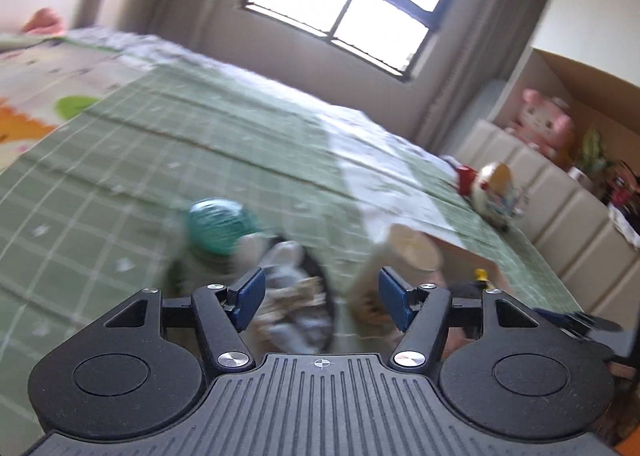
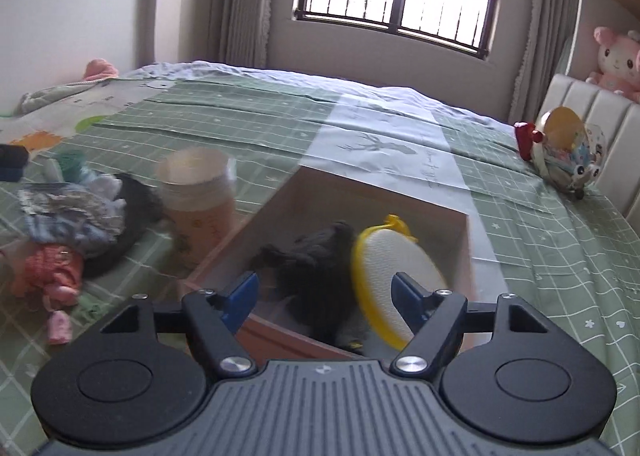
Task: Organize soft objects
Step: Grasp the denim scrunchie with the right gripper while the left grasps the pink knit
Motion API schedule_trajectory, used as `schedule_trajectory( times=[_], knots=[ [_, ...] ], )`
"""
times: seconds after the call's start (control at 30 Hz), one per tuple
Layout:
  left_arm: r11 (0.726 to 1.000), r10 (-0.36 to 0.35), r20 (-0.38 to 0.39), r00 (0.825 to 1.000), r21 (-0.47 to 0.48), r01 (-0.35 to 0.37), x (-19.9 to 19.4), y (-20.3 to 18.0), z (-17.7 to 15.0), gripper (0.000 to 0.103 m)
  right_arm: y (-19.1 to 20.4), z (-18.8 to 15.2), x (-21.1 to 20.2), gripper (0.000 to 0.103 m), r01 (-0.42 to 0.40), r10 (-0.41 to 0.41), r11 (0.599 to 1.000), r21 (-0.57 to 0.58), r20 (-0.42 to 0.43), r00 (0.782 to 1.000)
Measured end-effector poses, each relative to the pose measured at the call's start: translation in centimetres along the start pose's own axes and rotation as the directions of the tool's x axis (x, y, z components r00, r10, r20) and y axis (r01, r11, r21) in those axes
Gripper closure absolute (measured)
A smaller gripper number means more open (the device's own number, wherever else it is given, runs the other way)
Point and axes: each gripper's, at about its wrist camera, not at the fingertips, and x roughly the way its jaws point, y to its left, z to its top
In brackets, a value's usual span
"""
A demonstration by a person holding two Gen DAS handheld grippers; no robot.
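My right gripper [image 2: 324,300] hangs open over a cardboard box [image 2: 384,188] on the bed. Inside the box lie a black fuzzy item [image 2: 316,280] and a white round pad with a yellow rim [image 2: 396,276]. The pad is blurred and leans just beyond the right finger, with no pad pressing on it. Left of the box stand a beige jar [image 2: 196,208], a pile of crumpled clothes [image 2: 72,212] and a pink doll [image 2: 52,276]. My left gripper [image 1: 322,296] is open and empty above the same clothes pile [image 1: 296,296], near a teal item [image 1: 216,226]. That view is motion-blurred.
A green checked bedspread [image 2: 540,240] covers the bed. A round toy with red parts [image 2: 560,152] sits near the padded headboard [image 2: 600,112]. On a shelf behind the headboard is a pink plush [image 2: 618,60]. A window and curtains are behind the bed.
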Motion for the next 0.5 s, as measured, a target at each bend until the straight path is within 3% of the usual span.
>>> schedule_trajectory(
  times=[0.1,0.23,0.5],
  knots=[
    [0.998,0.035,-0.027,0.999,-0.055,-0.036,-0.4,2.6,-1.0,0.035,3.0,-0.3,-0.9,0.028,-0.065,0.066,0.998,-0.013,0.001,0.998],
    [0.999,-0.011,-0.095,0.995,-0.052,0.006,-0.2,3.5,-3.1,0.035,7.3,-0.3,-1.0,0.027,-0.186,0.186,0.983,-0.002,-0.02,0.982],
    [1.0,0.003,-0.115,0.993,-0.013,-0.005,-2.9,5.1,-5.4,0.035,15.1,2.6,3.1,0.027,-0.402,0.41,0.91,0.101,-0.087,0.908]
  ],
)
